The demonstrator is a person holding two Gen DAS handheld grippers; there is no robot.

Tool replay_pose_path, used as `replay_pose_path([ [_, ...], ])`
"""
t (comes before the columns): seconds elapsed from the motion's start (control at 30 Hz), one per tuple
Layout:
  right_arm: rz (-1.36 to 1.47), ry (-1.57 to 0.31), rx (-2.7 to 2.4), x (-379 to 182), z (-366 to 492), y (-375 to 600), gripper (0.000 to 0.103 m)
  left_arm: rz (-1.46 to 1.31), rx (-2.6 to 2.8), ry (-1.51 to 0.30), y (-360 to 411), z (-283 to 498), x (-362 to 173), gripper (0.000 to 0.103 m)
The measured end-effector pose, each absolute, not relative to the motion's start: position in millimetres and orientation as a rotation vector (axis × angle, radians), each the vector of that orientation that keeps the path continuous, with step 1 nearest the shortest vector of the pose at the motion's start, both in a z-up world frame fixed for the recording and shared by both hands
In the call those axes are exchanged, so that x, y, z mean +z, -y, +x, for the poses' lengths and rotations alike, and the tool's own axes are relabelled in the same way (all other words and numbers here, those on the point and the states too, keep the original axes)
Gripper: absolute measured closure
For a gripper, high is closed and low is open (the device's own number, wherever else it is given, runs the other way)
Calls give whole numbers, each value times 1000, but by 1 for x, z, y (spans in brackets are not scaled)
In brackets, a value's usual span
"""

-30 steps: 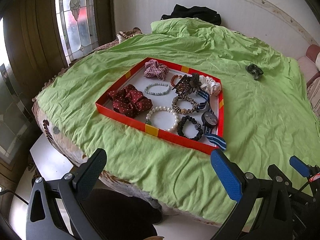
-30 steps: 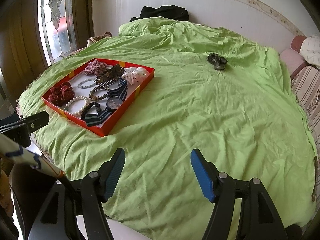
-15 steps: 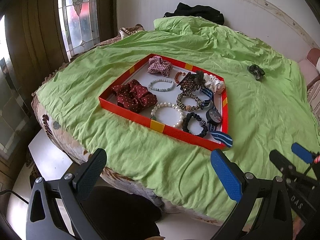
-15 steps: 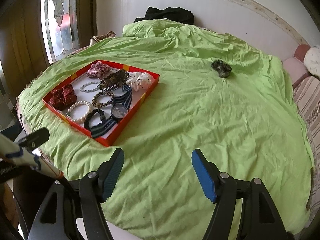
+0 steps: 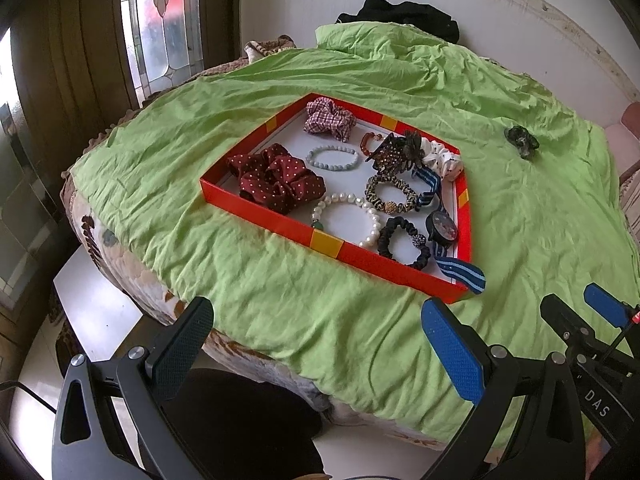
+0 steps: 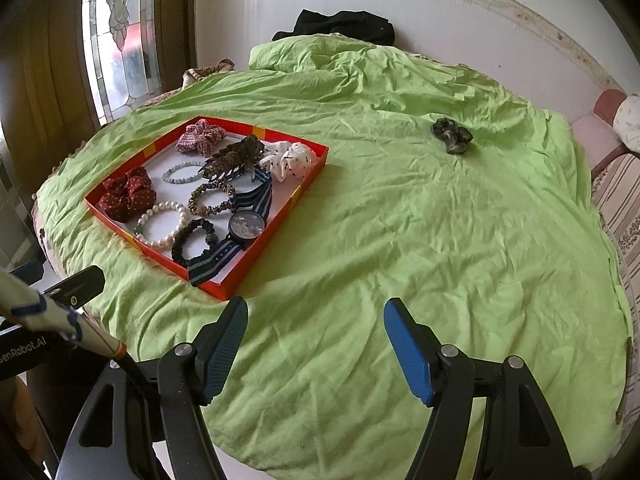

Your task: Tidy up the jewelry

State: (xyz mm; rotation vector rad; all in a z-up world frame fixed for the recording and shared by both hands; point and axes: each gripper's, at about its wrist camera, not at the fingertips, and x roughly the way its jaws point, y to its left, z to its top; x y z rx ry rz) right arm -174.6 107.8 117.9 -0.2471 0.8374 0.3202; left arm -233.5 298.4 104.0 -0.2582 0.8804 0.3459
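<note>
A rumpled lime-green bedsheet (image 6: pixel 420 240) covers a round bed, and its near edge drops off just under both grippers, with pale floor (image 5: pixel 92 312) showing below. On the sheet's left part sits a shallow red cardboard tray with yellow patches on its rim (image 5: pixel 280 224); it holds the jewelry: a dark red dotted scrunchie (image 5: pixel 276 184), a white pearl bracelet with a green bead (image 5: pixel 344 220), a pale blue bead bracelet (image 5: pixel 332 158), a pink checked scrunchie (image 5: pixel 330 118), a leopard-print hair tie (image 5: pixel 390 196), a black hair tie (image 5: pixel 404 242), a white dotted scrunchie (image 5: pixel 442 160) and a round black watch on a navy striped strap (image 5: pixel 442 230). The strap's end hangs over the tray's near right corner onto the sheet.

One dark green scrunchie (image 6: pixel 452 134) lies alone on the sheet, well apart from the tray, toward the far right; the broad stretch of sheet between it and the grippers is bare wrinkled cloth.

The left gripper (image 5: pixel 316 344) hangs over the bed's near edge with its jaws spread wide and nothing between them. The right gripper (image 6: pixel 316 346) is likewise released, jaws apart over bare sheet, just beside the tray's near corner.

Readable writing: "DAS" on the black frame at the left view's lower right, and "enRobot.AI" on the device at the right view's left edge
</note>
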Motion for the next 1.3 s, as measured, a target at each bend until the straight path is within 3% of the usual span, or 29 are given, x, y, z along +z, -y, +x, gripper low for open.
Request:
replay_pose_path([
  [0.87,-273,-861,347,105,-175,-124,28,-292,356,-908,-309,-228,94,0],
  [1.3,-225,-873,409,105,-180,-120,27,-301,426,-883,-315,-234,116,0],
])
